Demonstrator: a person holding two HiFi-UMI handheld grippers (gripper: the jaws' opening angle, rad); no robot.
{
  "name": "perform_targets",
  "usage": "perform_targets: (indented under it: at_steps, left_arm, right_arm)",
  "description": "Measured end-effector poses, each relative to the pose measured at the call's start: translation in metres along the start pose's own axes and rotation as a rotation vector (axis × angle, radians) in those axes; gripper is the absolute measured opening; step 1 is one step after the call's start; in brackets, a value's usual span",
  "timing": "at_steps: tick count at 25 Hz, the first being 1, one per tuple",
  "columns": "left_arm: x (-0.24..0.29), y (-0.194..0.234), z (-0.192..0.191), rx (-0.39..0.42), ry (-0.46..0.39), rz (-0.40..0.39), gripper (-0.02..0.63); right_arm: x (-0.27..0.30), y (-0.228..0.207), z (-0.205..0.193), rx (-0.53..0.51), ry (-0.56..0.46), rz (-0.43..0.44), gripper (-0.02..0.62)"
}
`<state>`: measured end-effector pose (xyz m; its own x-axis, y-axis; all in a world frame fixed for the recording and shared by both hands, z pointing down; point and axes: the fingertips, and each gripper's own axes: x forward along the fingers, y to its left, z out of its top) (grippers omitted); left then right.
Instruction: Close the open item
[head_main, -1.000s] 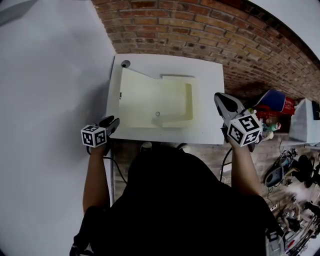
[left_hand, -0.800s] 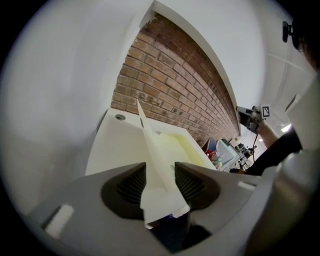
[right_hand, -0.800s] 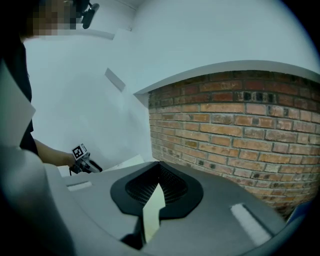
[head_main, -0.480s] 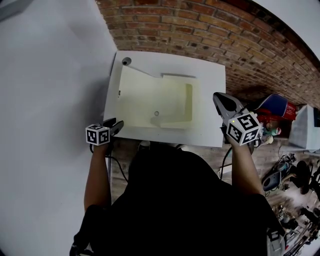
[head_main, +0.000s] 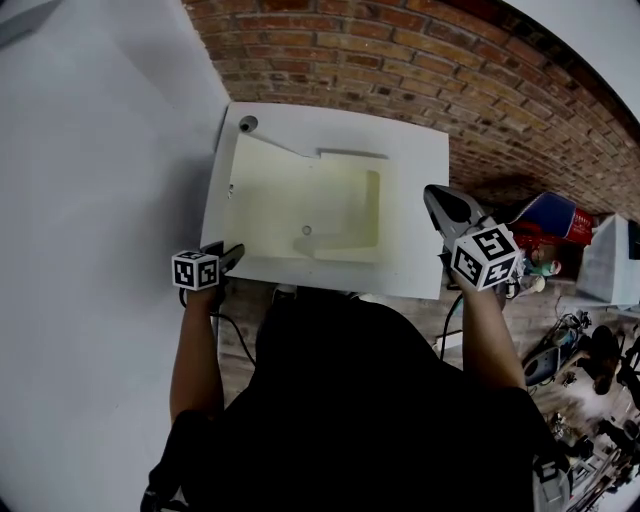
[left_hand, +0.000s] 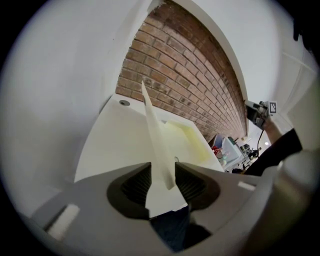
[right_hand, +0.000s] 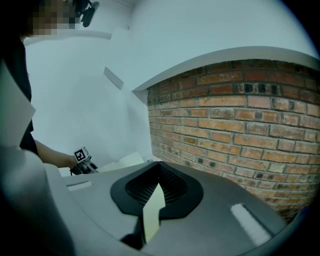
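A cream-coloured open item (head_main: 310, 195) lies on a white top (head_main: 420, 160) against the brick wall. Its thin left panel (left_hand: 152, 125) stands on edge and runs away from my left gripper (left_hand: 163, 175). That panel's near end sits between the left jaws, which stand apart beside it; I cannot make out the pads pressing on it. In the head view the left gripper (head_main: 228, 254) is at the item's near left corner. My right gripper (head_main: 443, 200) hovers over the top's right edge. Its jaws (right_hand: 159, 170) meet at the tips, with only a cream sliver showing in the gap behind them.
A small round hole (head_main: 247, 124) marks the top's back left corner. A plain white wall (head_main: 90, 200) runs along the left. Red and blue bags (head_main: 548, 218) and cluttered gear (head_main: 590, 350) lie on the floor to the right.
The left gripper has slipped a little toward the item's near left corner. The right gripper has hardly moved. The head view has shifted slightly.
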<state>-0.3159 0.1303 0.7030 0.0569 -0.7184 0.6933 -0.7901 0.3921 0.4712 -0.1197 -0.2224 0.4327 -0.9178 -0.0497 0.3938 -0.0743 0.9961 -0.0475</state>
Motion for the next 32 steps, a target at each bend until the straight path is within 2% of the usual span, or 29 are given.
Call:
perform_targets:
  at_steps: [3, 12, 32]
  left_arm:
    - [0.002, 0.0, 0.004, -0.007, -0.01, 0.007, 0.146]
    - [0.003, -0.008, 0.01, 0.003, -0.006, 0.036, 0.055]
    - [0.002, -0.04, 0.019, 0.023, 0.008, 0.065, 0.026]
  right_arm:
    - [0.003, -0.006, -0.002, 0.001, 0.0, 0.006, 0.005]
    - [0.003, -0.014, -0.006, 0.003, 0.0, 0.023, 0.005]
    - [-0.024, -0.027, -0.029, 0.029, 0.001, 0.038, 0.005]
